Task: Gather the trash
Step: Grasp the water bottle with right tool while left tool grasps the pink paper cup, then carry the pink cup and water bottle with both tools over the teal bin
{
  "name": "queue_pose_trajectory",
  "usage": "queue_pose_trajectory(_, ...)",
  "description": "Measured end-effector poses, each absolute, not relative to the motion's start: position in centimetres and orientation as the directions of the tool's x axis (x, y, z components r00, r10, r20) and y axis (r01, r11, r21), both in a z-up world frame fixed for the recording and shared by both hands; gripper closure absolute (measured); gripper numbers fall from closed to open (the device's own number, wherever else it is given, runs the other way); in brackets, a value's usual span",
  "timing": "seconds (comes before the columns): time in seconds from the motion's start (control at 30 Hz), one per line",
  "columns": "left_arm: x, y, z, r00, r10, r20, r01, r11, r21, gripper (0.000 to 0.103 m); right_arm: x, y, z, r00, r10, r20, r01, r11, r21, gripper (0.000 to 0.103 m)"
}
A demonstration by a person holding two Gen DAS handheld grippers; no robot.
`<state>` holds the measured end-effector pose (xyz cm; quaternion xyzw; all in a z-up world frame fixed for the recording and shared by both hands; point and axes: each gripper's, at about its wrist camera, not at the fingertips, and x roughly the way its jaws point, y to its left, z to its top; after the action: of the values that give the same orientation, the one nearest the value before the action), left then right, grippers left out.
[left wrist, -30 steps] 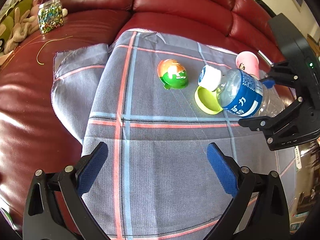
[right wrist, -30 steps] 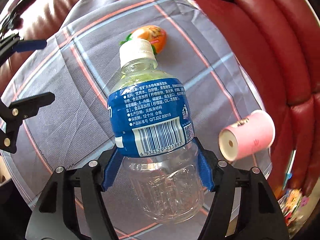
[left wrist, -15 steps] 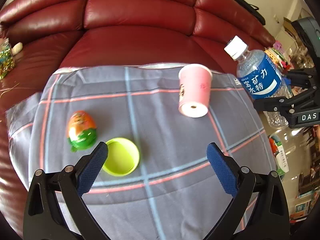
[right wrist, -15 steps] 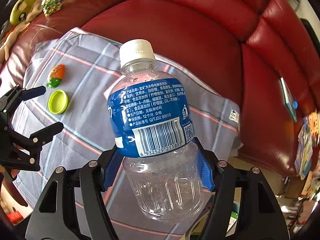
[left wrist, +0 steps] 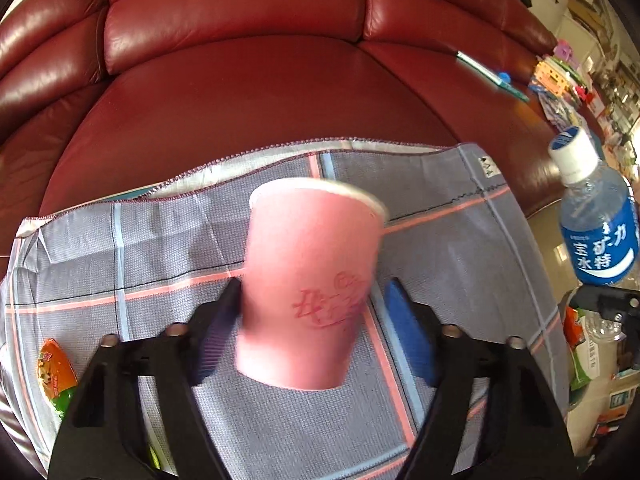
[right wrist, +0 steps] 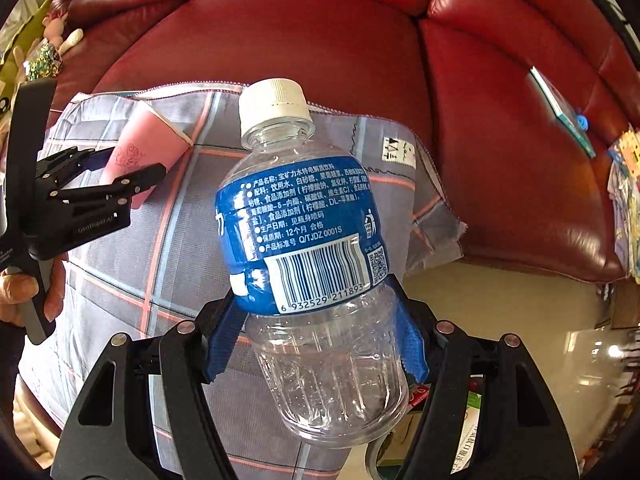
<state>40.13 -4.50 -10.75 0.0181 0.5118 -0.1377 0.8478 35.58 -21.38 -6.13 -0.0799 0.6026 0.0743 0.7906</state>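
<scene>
Left wrist view is showing a checked cloth (left wrist: 440,208) lying on a red sofa (left wrist: 240,92). Far to the left, an orange and green egg toy (left wrist: 54,372) is lying on the cloth. In the middle, the left claw (left wrist: 312,292) is reaching around a pink paper cup (left wrist: 308,272). The cup is looking blurry. Its rim is pointing away toward the sofa back, and its bottom is pointing at the camera. The claw has just been closing in on the cup. The left pad is touching the cup's side. A thin strip of cloth is showing between the cup and the right pad, so the claw is not squeezing it on both sides yet. Far to the right, a clear bottle (left wrist: 596,232) with a blue label and a white cap is sticking up beyond the edge of the cloth.

Right wrist view is showing a hand (right wrist: 24,292) at the left edge, holding the handle of the left claw (right wrist: 120,168). The pink cup (right wrist: 148,148) is sitting tilted between its two fingers, over the cloth (right wrist: 120,264). In the middle, the right claw (right wrist: 316,308) is holding the bottle (right wrist: 312,248). Both blue pads are pressing on its sides just under the label. The bottle is hanging in the air with its cap pointing up toward the sofa (right wrist: 500,160). To the right, a pale floor (right wrist: 520,312) is showing below the sofa.
</scene>
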Motion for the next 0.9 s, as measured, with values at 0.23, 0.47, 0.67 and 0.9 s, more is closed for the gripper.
queue_pose_trajectory(0.23, 37.5, -4.7, -9.9, 0.484, -0.196, -0.853, 0.249, 0.965, -0.081, 0.045, 33.1, -25.3, -6.2, 0.284, 0.082, -0.955, -0.156, 0.987, 0.039, 0.039)
queue_pose_trajectory(0.47, 31.7, -8.3, -7.8, 0.475, -0.271, -0.837, 0.347, 0.932, -0.105, 0.045, 27.8, -31.3, -4.2, 0.332, 0.105, -0.937, -0.053, 0.994, 0.093, 0.039)
queue_pose_trajectory(0.67, 26.3, -14.2, -6.2, 0.436, -0.363, -0.824, 0.476, 0.870, -0.131, 0.045, 21.6, -37.8, -3.9, 0.347, 0.093, -0.933, 0.060, 0.991, 0.121, 0.039)
queue_pose_trajectory(0.9, 21.2, -21.1, -5.7, 0.380, -0.440, -0.814, 0.578, 0.800, -0.163, 0.044, 15.4, -43.2, -6.3, 0.323, 0.092, -0.942, 0.156, 0.976, 0.149, 0.039)
